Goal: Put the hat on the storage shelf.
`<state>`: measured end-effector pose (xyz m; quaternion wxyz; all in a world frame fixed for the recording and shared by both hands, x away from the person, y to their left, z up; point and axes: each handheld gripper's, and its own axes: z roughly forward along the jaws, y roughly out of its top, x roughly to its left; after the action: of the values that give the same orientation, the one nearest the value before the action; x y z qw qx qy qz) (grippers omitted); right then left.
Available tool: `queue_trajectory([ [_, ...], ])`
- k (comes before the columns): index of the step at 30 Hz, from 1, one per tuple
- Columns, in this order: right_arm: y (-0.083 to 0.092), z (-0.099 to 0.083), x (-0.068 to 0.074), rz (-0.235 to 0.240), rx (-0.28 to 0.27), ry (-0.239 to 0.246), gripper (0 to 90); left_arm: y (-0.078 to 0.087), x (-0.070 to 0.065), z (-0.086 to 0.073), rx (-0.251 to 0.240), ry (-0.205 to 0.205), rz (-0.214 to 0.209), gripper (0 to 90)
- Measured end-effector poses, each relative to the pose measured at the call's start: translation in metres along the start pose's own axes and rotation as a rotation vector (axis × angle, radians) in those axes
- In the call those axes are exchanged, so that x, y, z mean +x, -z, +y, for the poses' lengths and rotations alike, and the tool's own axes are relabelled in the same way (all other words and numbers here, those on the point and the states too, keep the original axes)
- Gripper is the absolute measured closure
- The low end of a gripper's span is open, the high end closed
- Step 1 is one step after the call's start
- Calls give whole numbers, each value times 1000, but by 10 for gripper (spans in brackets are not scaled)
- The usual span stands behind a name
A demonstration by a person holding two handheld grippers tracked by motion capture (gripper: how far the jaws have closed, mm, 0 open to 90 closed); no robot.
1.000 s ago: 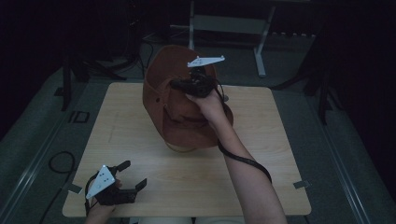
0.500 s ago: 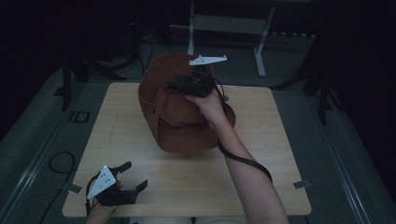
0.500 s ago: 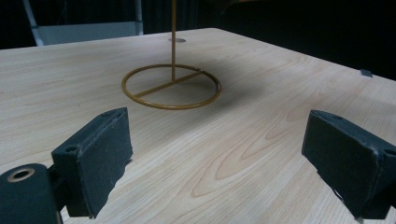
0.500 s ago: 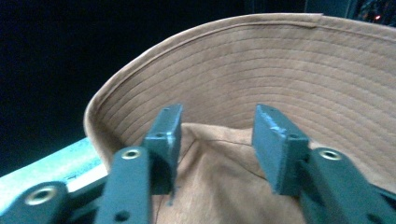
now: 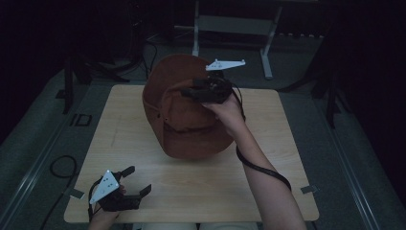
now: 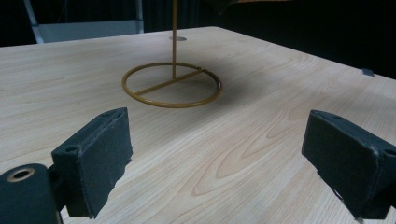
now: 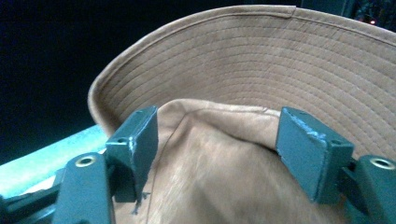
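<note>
From above, I see a pale wooden surface (image 5: 201,182) in a dark room, with a brown brimmed hat (image 5: 184,120) over its far middle part, tilted so the brim rises toward the far edge. My right claw (image 5: 189,92) is up at the hat's crown, reaching leftward across it from the right hand (image 5: 225,112), a grey three-cornered plate (image 5: 225,63) riding on top and a black cable (image 5: 261,167) looping down along the forearm. Whether the crown is pinched I cannot tell from this height. My left claw (image 5: 139,181) sits low at the near left corner of the surface, well apart from the hat, its jaws spread with bare wood between them, its own grey plate (image 5: 106,186) facing up. Along the left claw (image 6: 219,158), both black pads stand wide apart over the wood grain, holding nothing; ahead of them a thin golden wire stand (image 6: 172,84) rests on the surface, a ring base with a crossbar and an upright rod rising out of the top of the view, and a dark shadow falls around it. Along the right claw (image 7: 217,140), the jaws are spread on either side of a hump of tan crown fabric, which lies between the pads; the left pad touches the cloth, but I cannot tell if the right one does. Beyond it the stitched underside of the hat's brim (image 7: 261,56) curves up across the view.
</note>
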<state>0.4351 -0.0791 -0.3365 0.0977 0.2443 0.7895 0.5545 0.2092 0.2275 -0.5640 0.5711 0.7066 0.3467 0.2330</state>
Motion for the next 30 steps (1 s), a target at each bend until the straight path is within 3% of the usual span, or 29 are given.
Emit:
queue_trajectory([
  [2, 6, -3, -1, 22, -5, 1, 193, 0, 0, 0, 5, -1, -2, 91],
  [5, 14, -7, -2, 27, -12, 2, 180, -2, -1, -1, 6, -4, -2, 91],
  [8, 19, -13, -2, 1, 11, 30, 156, -2, -1, 0, 8, -4, -4, 91],
  [13, 32, -26, -2, 12, 5, 76, 143, -2, -2, -1, 11, -2, -2, 91],
  [30, 87, -70, -13, -52, -23, 54, 142, -2, -3, -3, 13, -2, 6, 91],
])
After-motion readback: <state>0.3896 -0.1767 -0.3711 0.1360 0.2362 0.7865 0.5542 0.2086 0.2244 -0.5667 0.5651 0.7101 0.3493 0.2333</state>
